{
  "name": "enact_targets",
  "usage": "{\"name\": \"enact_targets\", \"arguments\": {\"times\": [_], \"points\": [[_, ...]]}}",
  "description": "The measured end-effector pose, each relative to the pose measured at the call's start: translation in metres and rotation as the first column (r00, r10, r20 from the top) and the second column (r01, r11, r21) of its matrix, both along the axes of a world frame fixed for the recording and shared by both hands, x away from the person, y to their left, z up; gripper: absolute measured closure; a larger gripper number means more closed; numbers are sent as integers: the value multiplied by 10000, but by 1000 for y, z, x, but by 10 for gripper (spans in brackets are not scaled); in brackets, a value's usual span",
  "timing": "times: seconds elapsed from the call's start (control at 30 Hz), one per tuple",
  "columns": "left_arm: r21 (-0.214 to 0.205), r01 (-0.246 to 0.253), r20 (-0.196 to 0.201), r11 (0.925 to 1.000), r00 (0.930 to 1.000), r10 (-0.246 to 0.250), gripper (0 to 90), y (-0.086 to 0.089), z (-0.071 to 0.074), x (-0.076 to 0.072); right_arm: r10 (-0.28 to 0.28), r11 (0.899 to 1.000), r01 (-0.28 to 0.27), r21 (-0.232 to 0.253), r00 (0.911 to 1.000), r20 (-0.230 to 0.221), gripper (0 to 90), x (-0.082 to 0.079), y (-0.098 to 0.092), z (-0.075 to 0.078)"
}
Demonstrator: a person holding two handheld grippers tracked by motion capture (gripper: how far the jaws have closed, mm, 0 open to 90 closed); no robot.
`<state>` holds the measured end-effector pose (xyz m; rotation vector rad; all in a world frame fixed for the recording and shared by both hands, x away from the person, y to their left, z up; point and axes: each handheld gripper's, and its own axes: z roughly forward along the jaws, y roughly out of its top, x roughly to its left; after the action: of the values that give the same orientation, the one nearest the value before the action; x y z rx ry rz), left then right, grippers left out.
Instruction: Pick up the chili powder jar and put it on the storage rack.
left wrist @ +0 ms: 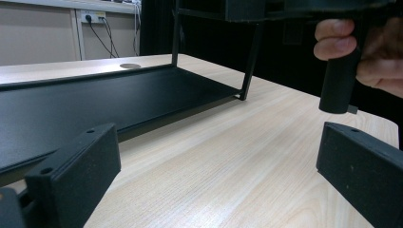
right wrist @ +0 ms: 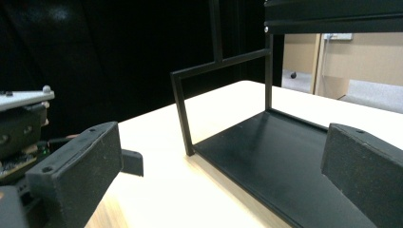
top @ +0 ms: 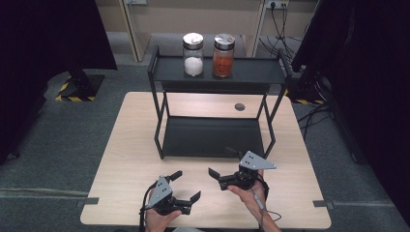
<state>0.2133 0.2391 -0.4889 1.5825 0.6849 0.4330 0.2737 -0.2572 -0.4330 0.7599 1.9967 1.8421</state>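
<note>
I hold both grippers low over the table (top: 121, 159) before the rack (top: 212, 137). My left gripper (top: 187, 186) gapes wide, holding nothing; my right gripper (top: 225, 162) likewise, touching nothing

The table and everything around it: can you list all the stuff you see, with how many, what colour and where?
Jar with white powder: one, clear glass with a silver lid, top shelf of the rack, left side.
Jar with orange-red filling: one, clear glass with a silver lid, top shelf, just right of the white jar.
Rack: one, black metal, two shelves, standing on the far half of the table.
Table: one, light wood, in the middle of the room.
Round cap: one, dark grey, set into the tabletop behind the rack.
Left gripper: one, black with a grey plate, near edge of the table, open.
Right gripper: one, black with a grey plate, in front of the rack, open.
</note>
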Motion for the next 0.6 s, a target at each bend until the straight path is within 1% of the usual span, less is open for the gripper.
{"name": "enact_targets", "arguments": {"times": [0.2, 0.47, 0.6], "points": [[2, 12, 8, 10000, 10000, -12, 3, 0, 0, 0, -4, 10000, 4, -31, 10000, -88, 3, 1, 0, -6], [0, -10, 7, 10000, 10000, 10, 3, 1, 0, 0, 66, 10000, -67, -45, 9998, -196, 3, 2, 1, -8], [-4, -16, 11, 10000, 10000, 16, 3, 1, 0, 0, 51, 10000, -51, -28, 9998, -175, 3, 2, 1, -8]]}}
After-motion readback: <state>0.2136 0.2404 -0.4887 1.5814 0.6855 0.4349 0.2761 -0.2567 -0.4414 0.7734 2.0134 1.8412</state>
